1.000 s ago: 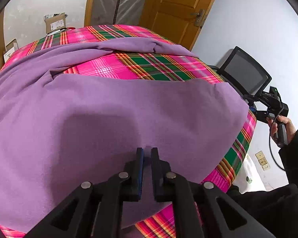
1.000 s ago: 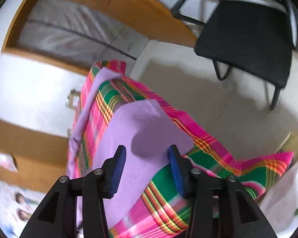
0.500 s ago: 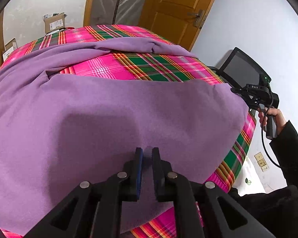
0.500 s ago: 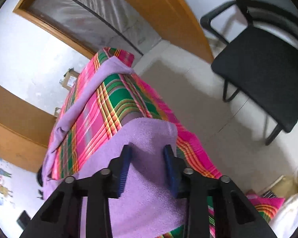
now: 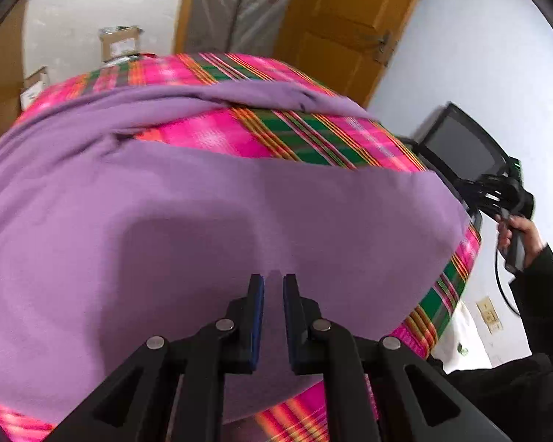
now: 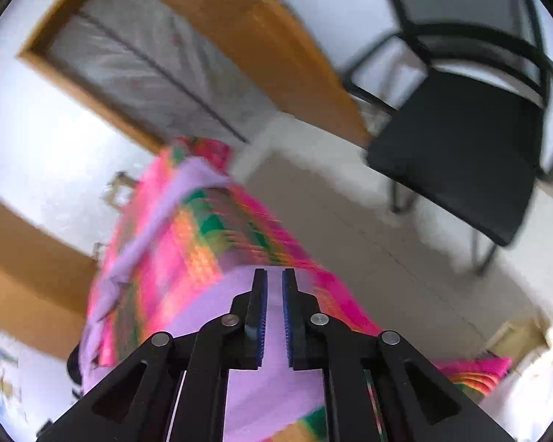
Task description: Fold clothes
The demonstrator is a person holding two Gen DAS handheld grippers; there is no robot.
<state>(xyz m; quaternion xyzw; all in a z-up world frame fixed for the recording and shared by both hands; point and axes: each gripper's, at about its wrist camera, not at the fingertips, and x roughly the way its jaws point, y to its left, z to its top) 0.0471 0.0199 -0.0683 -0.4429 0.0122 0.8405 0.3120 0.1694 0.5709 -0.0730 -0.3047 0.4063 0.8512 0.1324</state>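
So the big change in the last second: the right gripper (image 6: 272, 309) went from wide open over the corner to nearly shut, only a narrow slit left between the blue pads, with the edge of the purple garment (image 5: 210, 228) running up between them. Looks like it's pinching that corner, though the view is pretty smeared with motion, so call that my guess. The left gripper (image 5: 272, 316) hasn't really budged: jaws almost closed, thin gap, purple fabric showing right between and ahead of the tips. Can't tell if it's got a real pinch or is just pressed down on it.

What that means, I think: both near corners are now in hand, so the fold lift can start.

Past the jaws the garment spreads over the plaid tablecloth (image 5: 313, 136), with a bunched purple band farther ahead. Beyond that, a cardboard box (image 5: 120, 42) by the wall has a white label, but it's too blurry to read. No brands visible anywhere. Black chair (image 6: 461, 147) off right of the right jaws.
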